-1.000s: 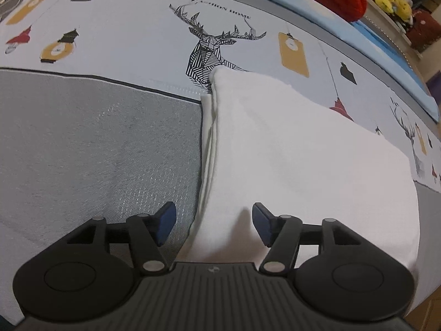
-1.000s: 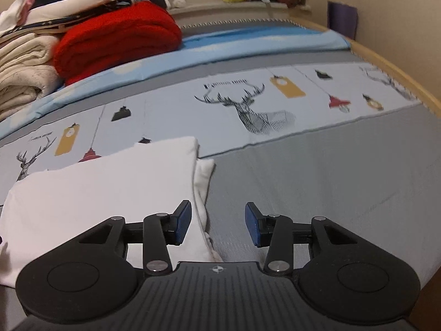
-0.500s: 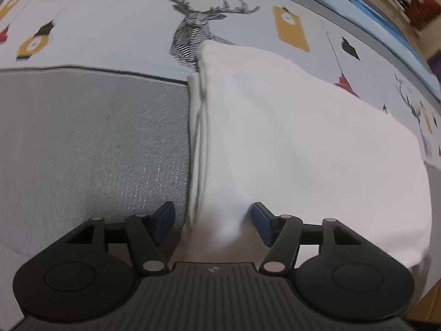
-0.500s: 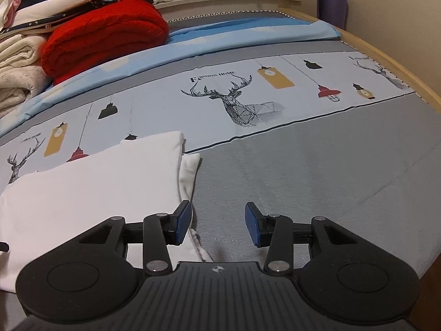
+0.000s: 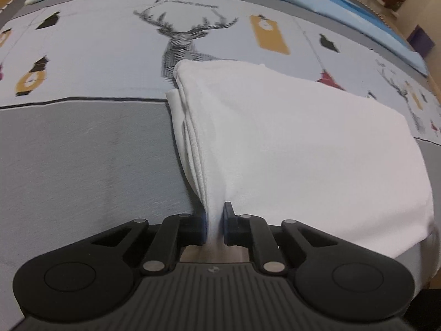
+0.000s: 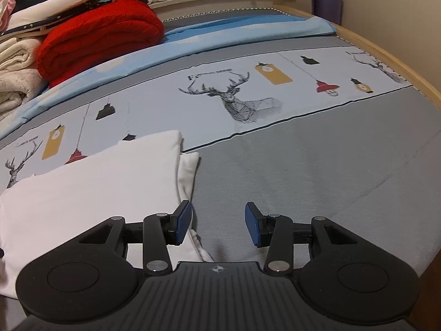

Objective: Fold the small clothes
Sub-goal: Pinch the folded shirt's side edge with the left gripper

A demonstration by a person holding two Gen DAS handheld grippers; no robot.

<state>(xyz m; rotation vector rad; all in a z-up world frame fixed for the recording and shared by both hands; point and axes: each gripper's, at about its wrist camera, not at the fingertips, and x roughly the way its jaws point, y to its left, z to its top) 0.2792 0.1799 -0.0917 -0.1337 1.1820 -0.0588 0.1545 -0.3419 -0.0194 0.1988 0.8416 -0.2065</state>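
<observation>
A folded white garment [image 5: 289, 143] lies on the bed. Its near left corner is bunched into a ridge and pinched between the pads of my left gripper [image 5: 214, 227], whose jaws are closing on the fabric. In the right wrist view the same white garment [image 6: 91, 184] lies to the left. My right gripper [image 6: 217, 224] hovers at its near right corner with its blue pads apart. Its left pad sits over the cloth's edge, and only grey sheet shows in the gap.
The bed sheet [image 6: 317, 165] is grey in front, with a pale printed band of deer and lamps behind. A red blanket [image 6: 99, 35] and stacked towels [image 6: 13, 77] lie at the back left. The wooden bed edge [image 6: 386, 55] runs along the right.
My left gripper's jaws have closed from wide apart onto the garment's corner, gathering the cloth into a ridge. The right gripper has stayed where it was, still open.
</observation>
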